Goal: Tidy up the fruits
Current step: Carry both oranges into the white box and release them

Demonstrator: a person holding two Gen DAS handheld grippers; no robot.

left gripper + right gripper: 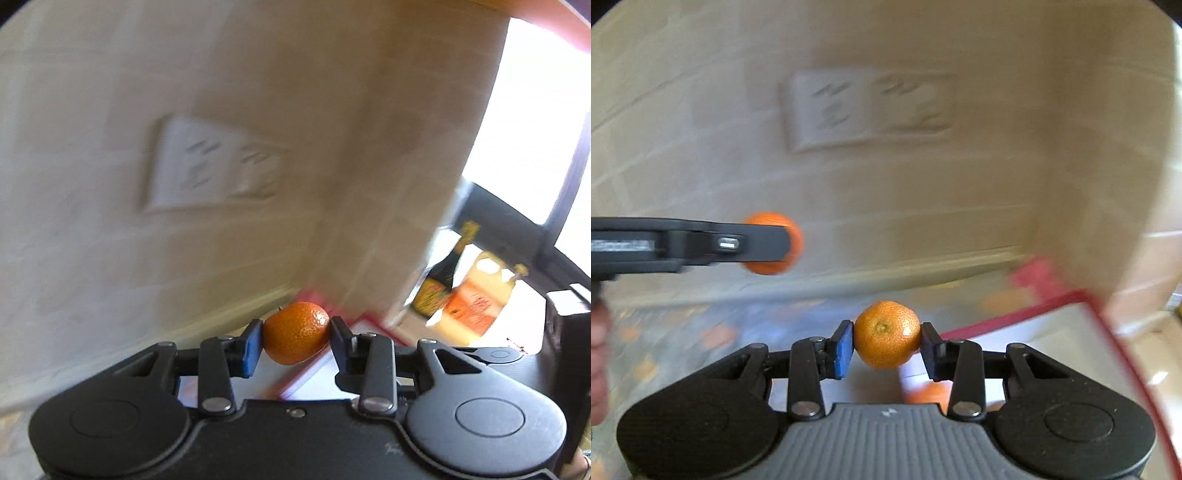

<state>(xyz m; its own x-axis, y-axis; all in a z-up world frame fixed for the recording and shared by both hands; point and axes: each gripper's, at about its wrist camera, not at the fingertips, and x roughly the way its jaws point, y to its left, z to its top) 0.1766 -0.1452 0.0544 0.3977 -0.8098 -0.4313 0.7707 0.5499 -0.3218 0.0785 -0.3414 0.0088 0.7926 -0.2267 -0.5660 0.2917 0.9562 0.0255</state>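
- While your left gripper pinches one mandarin, your right gripper pinches another.
- Both fruits are round, bright orange, with pitted, glossy skin.

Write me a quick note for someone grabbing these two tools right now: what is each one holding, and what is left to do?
Left hand-held gripper: shut on a small orange, lifted in front of the tiled wall.
Right hand-held gripper: shut on a second small orange, also in the air.
Below: a red-edged tray; an orange blur low behind the right gripper may be more fruit, too blurred to tell.
Done: both fruits picked up.
Left: set both down where they belong; that place is not clear from these views.
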